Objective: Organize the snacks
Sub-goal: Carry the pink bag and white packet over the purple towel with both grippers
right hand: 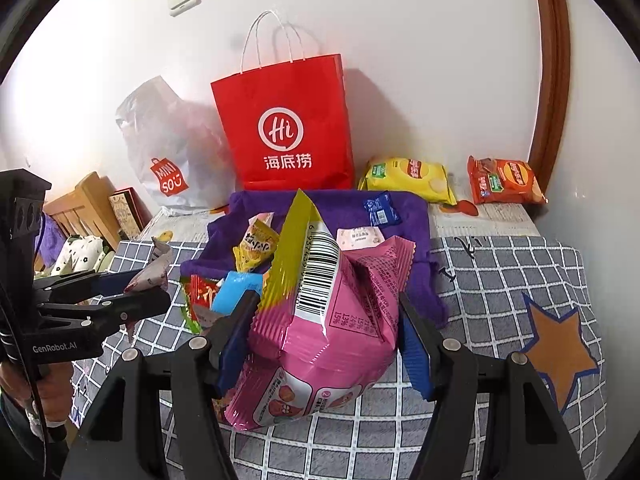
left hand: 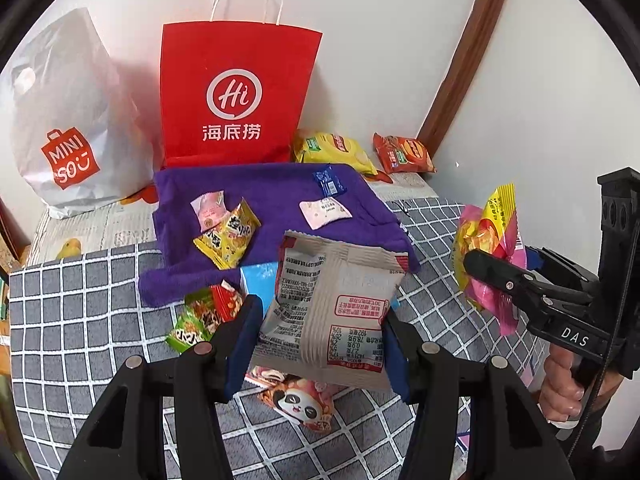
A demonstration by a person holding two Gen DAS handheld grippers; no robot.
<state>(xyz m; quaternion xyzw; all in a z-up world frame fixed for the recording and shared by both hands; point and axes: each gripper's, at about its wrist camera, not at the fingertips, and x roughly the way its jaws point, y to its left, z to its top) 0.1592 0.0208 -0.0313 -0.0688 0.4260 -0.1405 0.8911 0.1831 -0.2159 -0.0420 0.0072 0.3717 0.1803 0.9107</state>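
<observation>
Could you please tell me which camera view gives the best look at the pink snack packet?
The right wrist view: the pink snack packet fills the centre, held in the right gripper, barcode facing the camera. The left wrist view shows it only at the right edge, crumpled and partly hidden by that gripper's fingers.

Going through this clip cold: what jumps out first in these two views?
Each gripper holds a snack aloft over the grey checked blanket: the left gripper clamps a grey packet, the right gripper a pink-and-yellow packet. Behind them, the red Haidilao paper bag stands against the white wall, with a white Miniso bag to its left and small snacks scattered on a purple towel in front.
</observation>
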